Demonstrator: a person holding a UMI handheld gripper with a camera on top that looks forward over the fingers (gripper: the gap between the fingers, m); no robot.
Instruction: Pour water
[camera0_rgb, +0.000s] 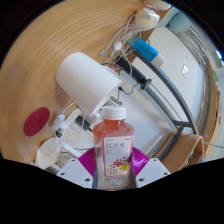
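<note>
- A clear plastic bottle (111, 147) is seen upright between the 2 fingers of the gripper (112, 165), its long axis vertical and its red cap (111, 113) pointing up, away from the fingers.
- The bottle is pinched by the jaws: the magenta pads (88, 160) are pressed against its lower sides, 1 on each side.
- A pink-and-white label with red print is wrapped around the bottle's body; the liquid inside cannot be told apart from the label.
- Just beyond the bottle, a white cylindrical cup (84, 78) is seen lying tilted on the wooden table (30, 70), its long axis slanting; its contents cannot be seen.
- A red round disc (36, 120) is seen on the table beside the cup.
- A blue-and-white object (146, 50) and cables are seen farther off, near a metal frame (170, 95).
</note>
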